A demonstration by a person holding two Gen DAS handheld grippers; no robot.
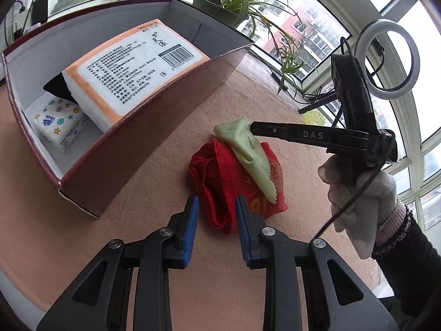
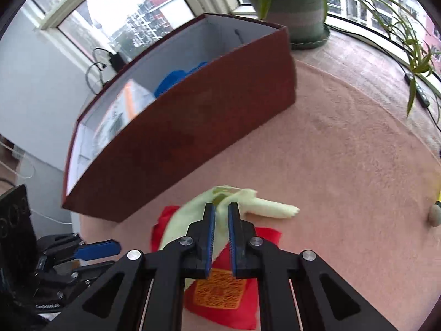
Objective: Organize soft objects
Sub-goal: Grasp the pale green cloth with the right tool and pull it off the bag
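A light green cloth lies draped over a red fabric bag on the pink table mat. My right gripper is shut on the green cloth's upper end; in the right wrist view the right gripper has the cloth bunched between its blue pads, with the red bag beneath. My left gripper is open, its pads on either side of the red bag's near end. The dark red box holds a large tissue pack and a small tissue pack.
A potted plant stands behind the box by the window. A ring light on a tripod stands at the right. A blue item lies in the box. The left gripper shows at the lower left of the right wrist view.
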